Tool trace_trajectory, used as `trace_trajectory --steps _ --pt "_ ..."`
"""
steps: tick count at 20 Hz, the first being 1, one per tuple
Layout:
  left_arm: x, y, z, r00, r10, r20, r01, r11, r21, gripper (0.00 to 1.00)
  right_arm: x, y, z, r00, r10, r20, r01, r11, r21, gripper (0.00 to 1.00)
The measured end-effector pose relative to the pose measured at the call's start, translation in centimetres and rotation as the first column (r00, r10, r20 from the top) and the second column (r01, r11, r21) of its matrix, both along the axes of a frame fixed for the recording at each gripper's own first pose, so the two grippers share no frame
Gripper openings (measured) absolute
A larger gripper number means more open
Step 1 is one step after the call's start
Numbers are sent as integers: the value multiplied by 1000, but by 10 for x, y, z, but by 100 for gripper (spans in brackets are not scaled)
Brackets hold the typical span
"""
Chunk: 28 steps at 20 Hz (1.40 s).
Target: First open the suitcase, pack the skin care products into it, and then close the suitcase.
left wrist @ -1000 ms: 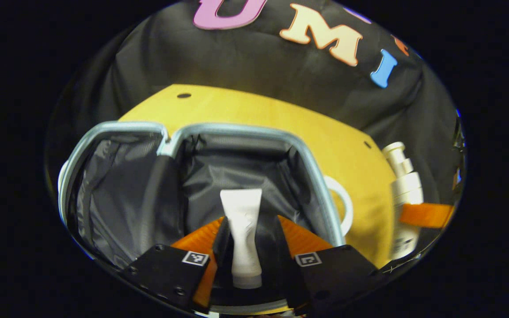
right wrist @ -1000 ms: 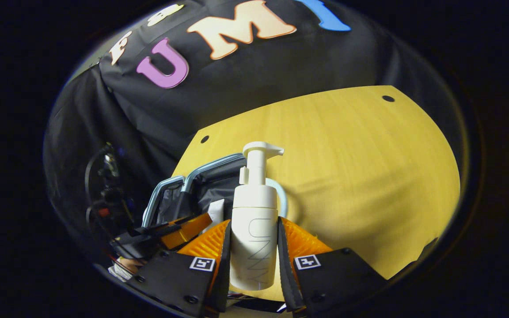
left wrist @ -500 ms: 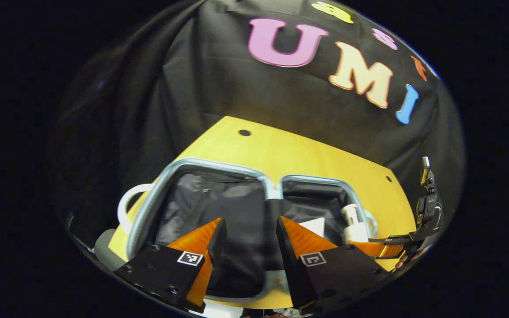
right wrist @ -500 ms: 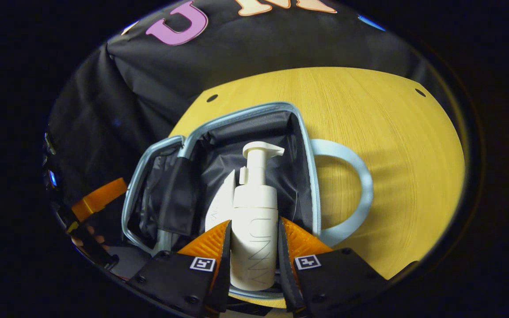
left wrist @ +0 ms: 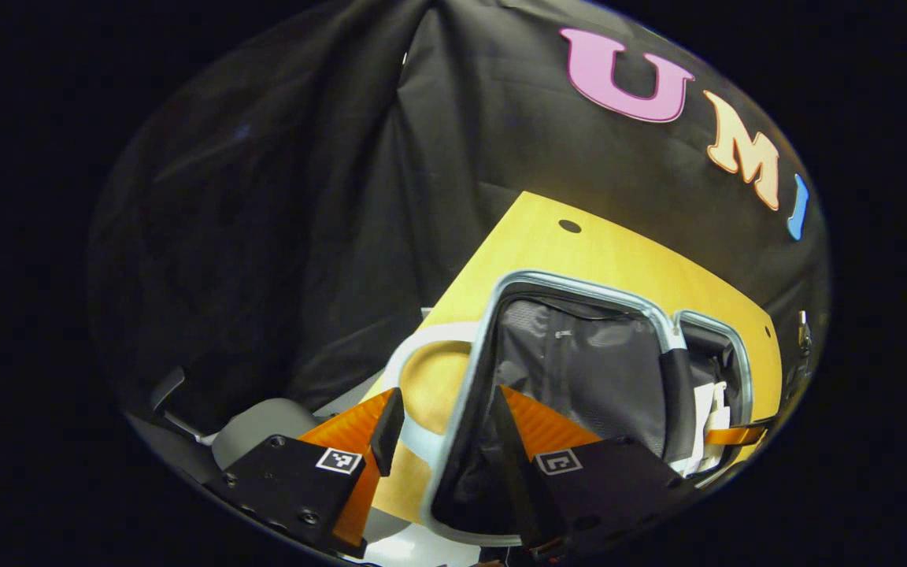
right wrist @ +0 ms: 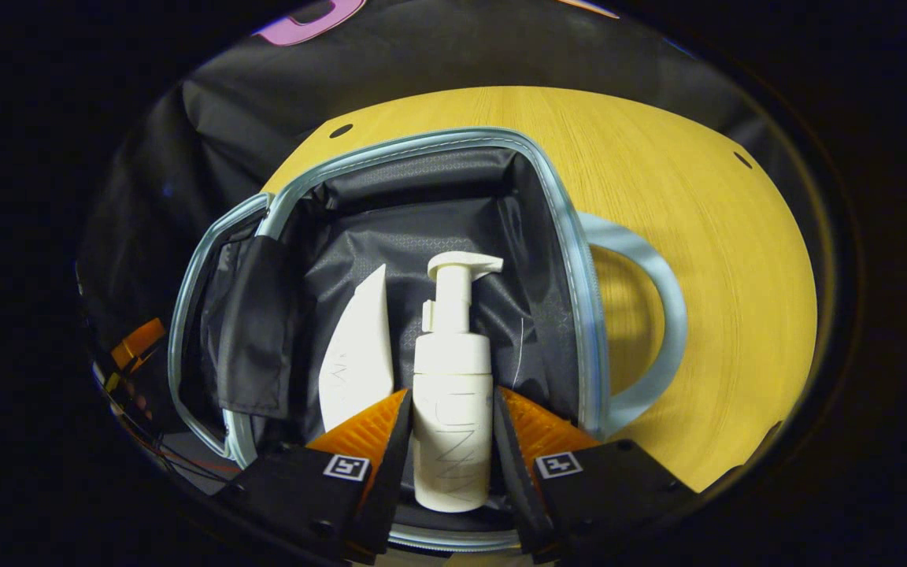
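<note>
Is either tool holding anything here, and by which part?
The right tool grips the white pump bottle by its lower body, over the open suitcase. The left tool holds nothing.

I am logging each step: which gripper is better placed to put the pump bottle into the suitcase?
Right. The right gripper grips the pump bottle over the open suitcase, beside the tube. The left gripper is open.
</note>
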<state>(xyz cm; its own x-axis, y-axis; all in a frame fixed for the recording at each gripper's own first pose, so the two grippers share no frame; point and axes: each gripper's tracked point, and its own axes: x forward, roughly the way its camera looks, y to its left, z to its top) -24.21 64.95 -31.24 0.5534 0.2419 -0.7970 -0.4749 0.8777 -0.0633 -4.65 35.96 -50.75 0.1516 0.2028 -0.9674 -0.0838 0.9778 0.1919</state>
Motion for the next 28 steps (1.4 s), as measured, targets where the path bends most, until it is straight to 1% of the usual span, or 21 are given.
trace_trajectory --steps 1,2,4,5,7,8,9,11,13,15,16,17,18,19,20,21,22,23,24,26,28 --pt "0 4 -5 1000 0 0 0 1000 6 65 2 4 6 1000 -6 10 6 1000 24 67" --pt "2 6 -7 1000 -4 -4 4 1000 5 65 5 8 13 999 -10 32 9 999 49 81" --pt "4 8 -6 1000 1 -4 -1 1000 -12 69 15 10 35 994 -11 104 0 995 104 85" --pt "5 10 -10 1000 5 -2 -5 1000 -29 65 23 8 49 988 -15 156 -5 992 129 91" --pt "12 11 -10 999 24 26 -21 996 -84 69 32 9 75 970 -28 240 -11 988 157 92" --pt "11 11 -13 999 25 23 -22 994 -107 65 34 11 83 963 -36 268 -8 987 161 87" --pt "8 13 -16 1000 25 14 -23 993 -116 64 37 12 89 958 -46 284 -2 986 166 92" --pt "10 11 -17 999 24 22 -20 988 -152 70 42 2 99 952 -76 296 24 984 176 92" --pt "15 9 -12 997 25 67 -12 981 -192 65 50 -12 103 948 -105 301 55 984 170 92" --pt "12 11 -25 999 42 32 -34 977 -210 64 51 -12 104 945 -121 304 71 983 170 92" --pt "8 9 -33 999 52 4 -50 974 -223 65 51 -12 103 944 -121 305 72 983 167 87" --pt "9 8 -39 998 63 -6 -62 970 -237 65 50 -12 104 944 -121 306 72 983 167 92" --pt "8 9 -44 997 77 -21 -79 965 -249 65 51 -13 106 943 -124 309 75 983 166 87" --pt "10 11 -52 996 85 -31 -90 962 -258 62 52 -16 108 941 -125 314 75 983 166 92" --pt "9 14 -60 994 96 -50 -106 959 -262 60 52 -19 111 939 -126 321 76 984 164 87" --pt "9 14 -68 992 102 -73 -118 956 -270 54 53 -22 116 935 -126 331 76 984 160 92" --pt "1 17 -73 984 121 -131 -151 956 -253 55 54 -23 118 931 -125 344 75 985 156 92" --pt "4 18 -67 985 132 -113 -158 952 -261 18 55 -27 122 926 -122 358 72 986 149 92" --pt "11 12 -61 990 102 -93 -124 953 -276 10 55 -31 125 922 -118 368 68 987 145 92" --pt "20 3 -28 998 57 -26 -61 971 -233 3 59 -40 135 907 -104 408 50 989 141 87" --pt "25 2 4 999 38 18 -33 980 -197 2 60 -44 141 895 -88 437 30 990 138 92"
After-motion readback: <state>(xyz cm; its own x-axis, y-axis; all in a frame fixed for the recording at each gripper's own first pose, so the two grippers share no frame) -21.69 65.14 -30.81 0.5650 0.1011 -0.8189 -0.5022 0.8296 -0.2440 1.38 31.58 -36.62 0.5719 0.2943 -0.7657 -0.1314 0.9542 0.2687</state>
